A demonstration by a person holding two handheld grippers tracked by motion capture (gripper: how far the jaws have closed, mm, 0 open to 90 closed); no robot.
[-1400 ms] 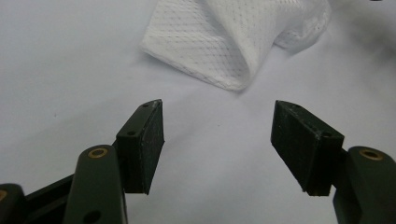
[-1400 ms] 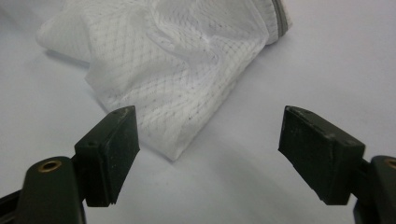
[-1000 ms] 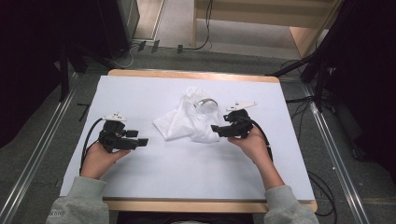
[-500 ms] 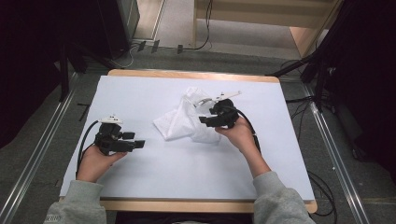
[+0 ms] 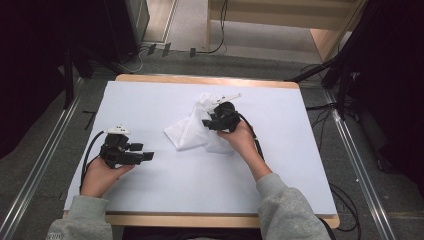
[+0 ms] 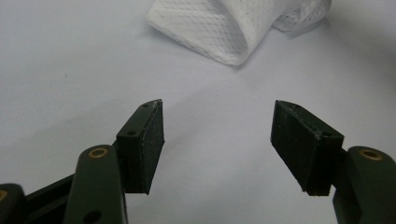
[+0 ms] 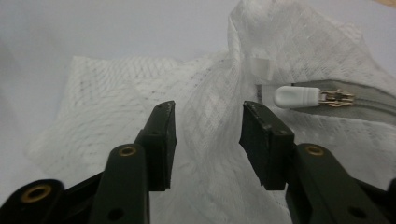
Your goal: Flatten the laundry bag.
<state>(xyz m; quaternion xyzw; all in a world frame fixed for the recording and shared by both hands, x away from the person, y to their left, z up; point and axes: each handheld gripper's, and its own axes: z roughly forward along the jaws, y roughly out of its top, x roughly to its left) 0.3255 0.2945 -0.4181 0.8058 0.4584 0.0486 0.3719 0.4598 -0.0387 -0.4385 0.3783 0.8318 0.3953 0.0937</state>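
A crumpled white mesh bag (image 5: 192, 131) lies near the middle of the white table (image 5: 150, 100). Its grey zipper with a white pull tab (image 7: 295, 96) shows in the right gripper view, just right of the jaws. My right gripper (image 5: 207, 123) hovers over the bag with its jaws partly apart, and a raised fold of mesh (image 7: 208, 116) stands between them. My left gripper (image 5: 148, 157) rests open on the table left of the bag, apart from it. In the left gripper view (image 6: 217, 149) the bag's folded edge (image 6: 219, 32) lies ahead of the wide-open jaws.
The table's wooden edge (image 5: 210, 80) runs along the far side, and metal rails (image 5: 40, 175) flank the table on the floor. Cables (image 5: 345, 210) trail off the right side. Bare tabletop stretches in front of the bag toward the person's sleeves (image 5: 285, 210).
My right gripper moved left and forward onto the mesh bag. My left gripper drifted slightly toward the person and stayed open.
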